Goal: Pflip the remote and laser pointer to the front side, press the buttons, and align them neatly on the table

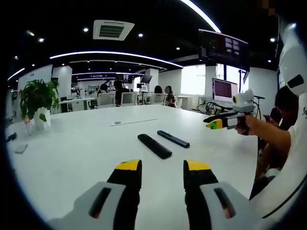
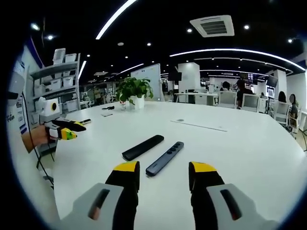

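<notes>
— On the white table (image 2: 249, 143) we have two slim dark things lying side by side: what do we make of them?

— In the right gripper view, the remote (image 2: 142, 147) is the wider one, plain black and blank on the face we see. The laser pointer (image 2: 165, 158) is thinner, dark grey, with small marks along its top that may be buttons; we cannot tell for sure. They lie near each other, nearly parallel, not touching.

— And from the other side?

— In the left gripper view we see the remote (image 1: 154, 145) nearer to us and the laser pointer (image 1: 173, 139) just behind it, both flat on the table.

— Where do our tools stand?

— The right gripper (image 2: 164, 173) hovers above the table with its yellow-tipped jaws spread apart, gripping nothing; the near end of the laser pointer sits just ahead of the gap. The left gripper (image 1: 163, 175) is likewise spread wide and empty, with the remote a little way ahead. We also see each tool from the other's camera, held up off the table edge by a hand: the right gripper (image 1: 217, 123) and the left gripper (image 2: 68, 130).

— Any containers?

— A white pot (image 2: 139, 102) far across the table holds a leafy green plant (image 2: 133, 88).
</notes>
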